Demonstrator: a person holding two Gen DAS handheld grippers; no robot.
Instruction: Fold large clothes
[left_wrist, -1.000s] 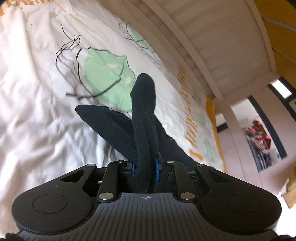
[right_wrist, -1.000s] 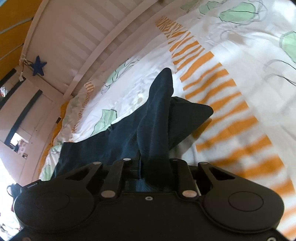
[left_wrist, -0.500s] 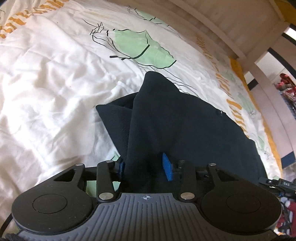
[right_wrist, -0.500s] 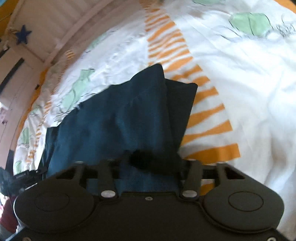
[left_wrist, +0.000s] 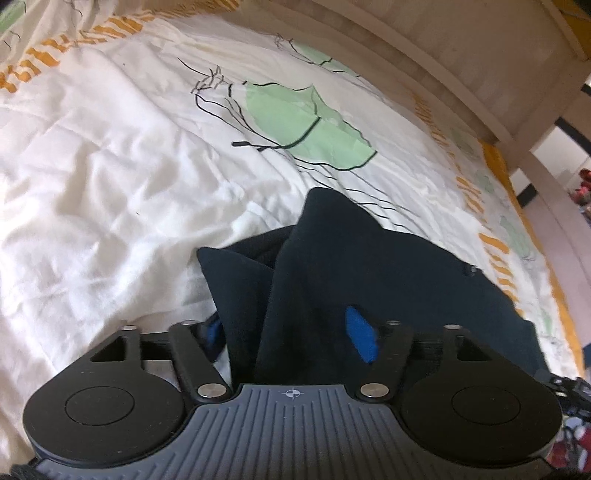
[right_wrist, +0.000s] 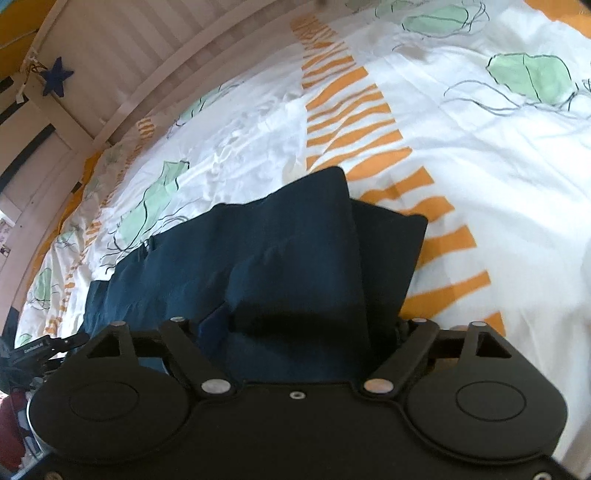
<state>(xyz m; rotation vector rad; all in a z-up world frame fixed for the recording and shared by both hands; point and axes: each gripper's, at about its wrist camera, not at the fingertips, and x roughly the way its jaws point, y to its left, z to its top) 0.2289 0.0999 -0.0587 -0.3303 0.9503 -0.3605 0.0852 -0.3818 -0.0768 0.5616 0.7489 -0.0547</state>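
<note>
Both the left gripper (left_wrist: 291, 332) and the right gripper (right_wrist: 299, 332), clamped a second ago, are now opening, their pads off the dark garment (right_wrist: 280, 251) that lies slack between them. The garment now rests on the patterned bedcover (left_wrist: 110, 155), running toward 3 o'clock in the left view, so this fold looks laid down.

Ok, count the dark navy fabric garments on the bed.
1: a dark navy fabric garment, folded, lying on the white patterned duvet, its corners between the opening left gripper and right gripper. Others may lie outside view.
</note>
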